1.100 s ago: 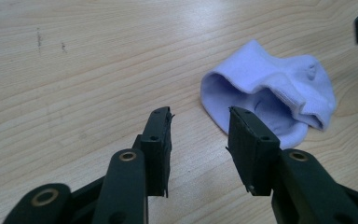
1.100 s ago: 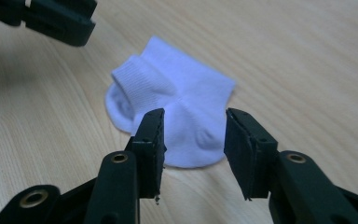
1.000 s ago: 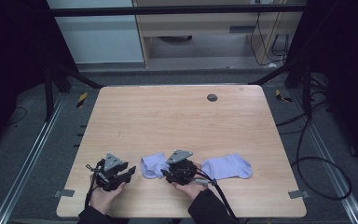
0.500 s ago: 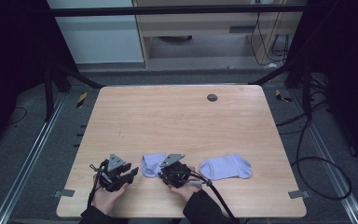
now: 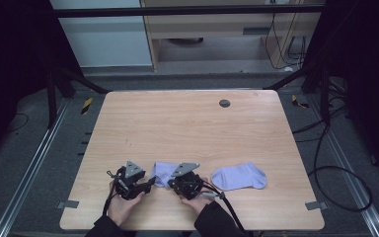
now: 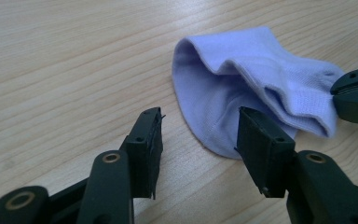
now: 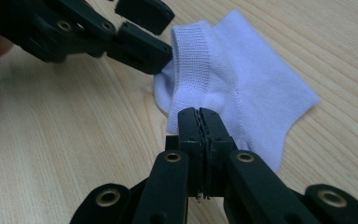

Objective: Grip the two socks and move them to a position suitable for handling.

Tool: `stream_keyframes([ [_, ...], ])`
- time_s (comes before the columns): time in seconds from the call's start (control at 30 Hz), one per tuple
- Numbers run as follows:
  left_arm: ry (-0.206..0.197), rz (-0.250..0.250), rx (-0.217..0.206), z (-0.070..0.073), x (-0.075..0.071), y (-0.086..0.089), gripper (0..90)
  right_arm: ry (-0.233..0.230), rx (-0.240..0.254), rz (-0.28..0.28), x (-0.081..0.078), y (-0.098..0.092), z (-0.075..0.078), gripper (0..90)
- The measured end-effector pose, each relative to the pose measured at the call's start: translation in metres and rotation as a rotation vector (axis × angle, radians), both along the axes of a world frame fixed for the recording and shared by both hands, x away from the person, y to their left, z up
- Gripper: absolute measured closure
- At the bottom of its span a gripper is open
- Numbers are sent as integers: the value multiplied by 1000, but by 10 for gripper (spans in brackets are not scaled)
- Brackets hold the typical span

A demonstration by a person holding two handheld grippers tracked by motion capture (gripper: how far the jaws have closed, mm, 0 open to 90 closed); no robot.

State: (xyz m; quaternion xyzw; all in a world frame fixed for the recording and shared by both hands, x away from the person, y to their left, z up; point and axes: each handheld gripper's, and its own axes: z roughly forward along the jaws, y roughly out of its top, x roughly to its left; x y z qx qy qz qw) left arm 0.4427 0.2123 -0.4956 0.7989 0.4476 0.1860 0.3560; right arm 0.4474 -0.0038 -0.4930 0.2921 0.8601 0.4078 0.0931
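Near the front edge of the wooden table [image 5: 187, 128], the left gripper [image 6: 198, 133] is held with jaws spread, just opened further, nothing pinched; its right jaw overlaps the rim of the folded lilac sock [image 6: 242, 93]. The sock's cuff is pinched by the right gripper [image 7: 198, 122], jaws pressed together. A 2nd sock [image 5: 240, 176] lies apart, rightward. Bare tabletop stretches behind.

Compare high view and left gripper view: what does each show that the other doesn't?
High view adds: a second sock lying flat farther right. Left gripper view adds: the left gripper with jaws open, just been opening, nothing gripped, and the near sock with its cuff folded up. Shared: near sock, table, right gripper at the cuff.
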Motion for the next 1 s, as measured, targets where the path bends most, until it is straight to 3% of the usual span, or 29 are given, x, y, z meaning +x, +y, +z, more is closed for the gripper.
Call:
stream_keyframes([
  [0.13, 6, -7, 5, -3, 1, -3, 501, -3, 17, 1, 0, 0, 2, 890],
  [0.33, 5, -23, 19, -4, 1, -6, 590, -1, 58, -3, -1, -3, 8, 889],
  [0.67, 18, -53, 4, -4, 0, -10, 844, -27, 141, -42, -1, -8, 23, 890],
  [1.0, 34, -85, 16, 0, -1, -10, 873, -41, 216, -114, 5, -18, 36, 890],
])
